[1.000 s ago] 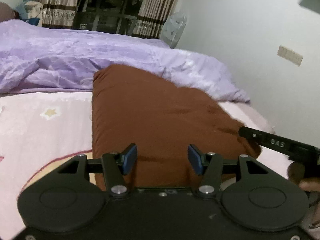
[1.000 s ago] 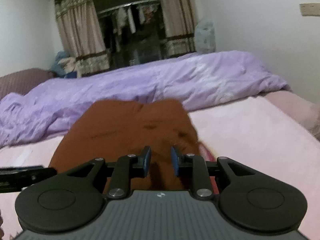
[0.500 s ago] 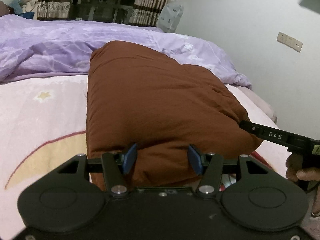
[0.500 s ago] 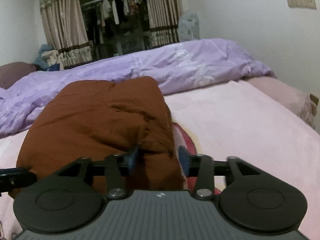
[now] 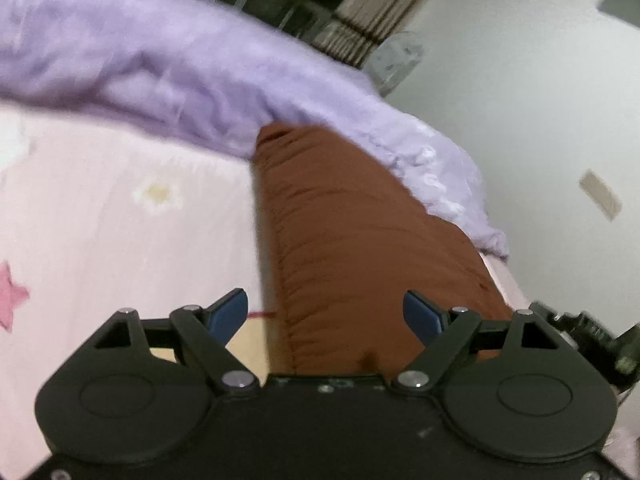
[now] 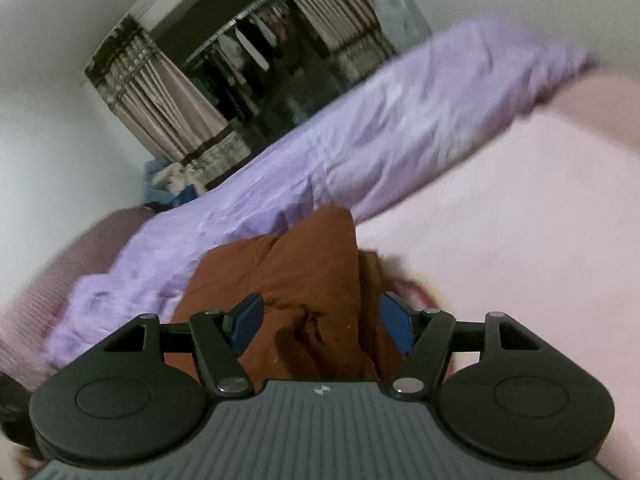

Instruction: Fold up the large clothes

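Note:
A brown folded garment (image 5: pixel 360 232) lies on the pink bed sheet (image 5: pixel 120 240), its far end against a purple duvet (image 5: pixel 160 72). My left gripper (image 5: pixel 326 314) is open, its blue pads wide apart over the garment's near left edge. The garment also shows in the right wrist view (image 6: pixel 304 280), bunched with a raised fold. My right gripper (image 6: pixel 322 320) is open, its pads either side of the garment's near end, not closed on it. Both views are tilted and blurred.
The purple duvet (image 6: pixel 380 128) runs across the back of the bed. Behind it are curtains (image 6: pixel 168 92) and hanging clothes. A white wall (image 5: pixel 540 100) with a socket is on the right. The other gripper's body (image 5: pixel 588 332) shows at the right edge.
Both grippers have opened wider and tilted, and both views have rolled. The garment has dropped from a raised mound to a lower, flatter fold. The left view now sits nearer its left edge.

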The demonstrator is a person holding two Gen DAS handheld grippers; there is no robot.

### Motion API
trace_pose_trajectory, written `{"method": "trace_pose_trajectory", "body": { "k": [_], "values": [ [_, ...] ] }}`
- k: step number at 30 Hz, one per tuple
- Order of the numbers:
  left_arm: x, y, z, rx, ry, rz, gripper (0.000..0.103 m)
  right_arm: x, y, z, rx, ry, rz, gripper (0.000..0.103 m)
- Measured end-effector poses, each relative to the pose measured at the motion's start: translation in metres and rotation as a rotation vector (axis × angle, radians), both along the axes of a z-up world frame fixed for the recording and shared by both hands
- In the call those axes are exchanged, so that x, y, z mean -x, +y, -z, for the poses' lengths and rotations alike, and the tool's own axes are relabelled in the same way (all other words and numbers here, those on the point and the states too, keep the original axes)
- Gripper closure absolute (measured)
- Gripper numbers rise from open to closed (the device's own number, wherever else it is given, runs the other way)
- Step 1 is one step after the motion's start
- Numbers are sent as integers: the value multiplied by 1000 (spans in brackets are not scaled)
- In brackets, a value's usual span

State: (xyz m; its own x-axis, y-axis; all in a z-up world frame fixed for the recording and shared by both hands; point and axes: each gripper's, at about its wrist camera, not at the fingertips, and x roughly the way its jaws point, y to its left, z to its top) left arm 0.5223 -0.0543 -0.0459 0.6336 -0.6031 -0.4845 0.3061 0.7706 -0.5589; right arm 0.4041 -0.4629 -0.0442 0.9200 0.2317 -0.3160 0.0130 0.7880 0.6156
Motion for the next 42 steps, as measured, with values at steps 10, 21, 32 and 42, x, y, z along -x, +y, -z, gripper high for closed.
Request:
{"method": "trace_pose_trajectory", "body": {
  "k": [10,21,32,42],
  "values": [
    [-47,-7,45,149,153,67,16,-55,-26,47,-228,100,-94,22],
    [-93,-25,76,372,264,184,4,-85,-41,79,-368,112,-222,13],
    [-116,-47,68,328,239,244,0,-108,-33,71,-362,111,-299,8],
    [-91,-48,59,310,214,212,6,-104,-30,78,-451,136,-267,42]
  ]
}}
